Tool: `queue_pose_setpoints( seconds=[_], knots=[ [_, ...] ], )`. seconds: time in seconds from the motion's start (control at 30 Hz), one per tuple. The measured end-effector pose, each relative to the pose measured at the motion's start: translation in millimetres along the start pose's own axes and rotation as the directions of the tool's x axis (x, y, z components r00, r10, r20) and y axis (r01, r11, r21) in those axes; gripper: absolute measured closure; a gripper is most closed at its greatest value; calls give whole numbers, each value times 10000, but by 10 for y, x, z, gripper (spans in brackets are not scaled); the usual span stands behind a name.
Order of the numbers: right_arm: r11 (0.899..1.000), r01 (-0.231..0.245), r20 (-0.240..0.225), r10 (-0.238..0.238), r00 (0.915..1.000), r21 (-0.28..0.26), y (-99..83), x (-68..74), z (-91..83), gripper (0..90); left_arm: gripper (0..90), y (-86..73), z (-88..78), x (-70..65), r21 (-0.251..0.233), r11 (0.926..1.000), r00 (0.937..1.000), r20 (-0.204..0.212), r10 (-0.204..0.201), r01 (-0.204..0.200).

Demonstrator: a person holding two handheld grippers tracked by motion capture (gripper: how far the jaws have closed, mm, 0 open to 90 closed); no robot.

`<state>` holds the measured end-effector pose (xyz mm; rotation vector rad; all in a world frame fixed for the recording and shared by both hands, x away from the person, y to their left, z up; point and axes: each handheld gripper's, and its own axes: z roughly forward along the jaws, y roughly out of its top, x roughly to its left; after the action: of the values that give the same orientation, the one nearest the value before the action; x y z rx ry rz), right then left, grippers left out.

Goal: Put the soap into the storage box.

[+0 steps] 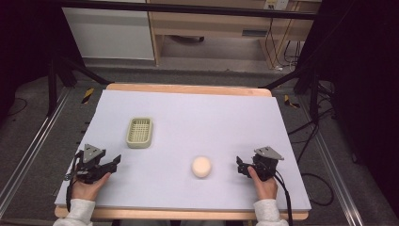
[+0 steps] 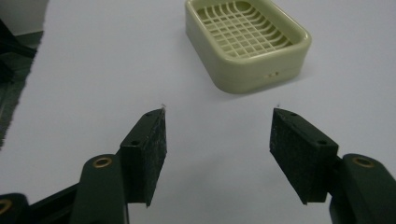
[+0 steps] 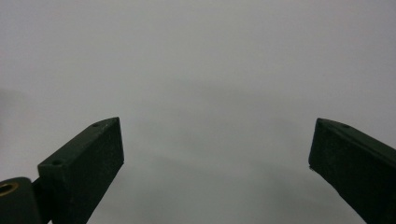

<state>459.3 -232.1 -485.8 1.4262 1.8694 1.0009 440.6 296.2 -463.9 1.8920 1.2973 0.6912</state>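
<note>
With both grippers' fingers spread and empty, we judge the round cream soap bar (image 1: 201, 166) light, stiff and slippery, best pinched across its middle.

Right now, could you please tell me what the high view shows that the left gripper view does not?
High view alone: the round pale soap bar, the right gripper and both of the person's hands. Left gripper view alone: a close look at the left gripper, its jaws apart with nothing between them, and the grid inside the soap dish. Both share the soap dish, empty, and the pale table top.
</note>
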Motion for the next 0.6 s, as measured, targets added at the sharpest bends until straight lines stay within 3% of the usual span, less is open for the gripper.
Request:
queue_pose_setpoints(
  seconds=[0.1,0.13,0.27,0.6],
  knots=[
    [9998,-172,-28,172,9998,-86,-12,-33,-13,39,368,4,14,-10,53,10000,10000,75,15,-15],
    [9990,-393,-24,393,9992,-218,-17,-57,-25,36,381,16,12,-14,11,10000,9995,311,24,-25],
    [9982,-593,-172,592,9981,-29,-10,-90,-3,38,381,22,4,-22,-69,9999,9998,180,91,-89],
    [9984,-487,-19,486,9988,-299,-4,-85,-30,38,366,101,-35,-129,-354,9993,9996,256,114,-105]
  ],
)
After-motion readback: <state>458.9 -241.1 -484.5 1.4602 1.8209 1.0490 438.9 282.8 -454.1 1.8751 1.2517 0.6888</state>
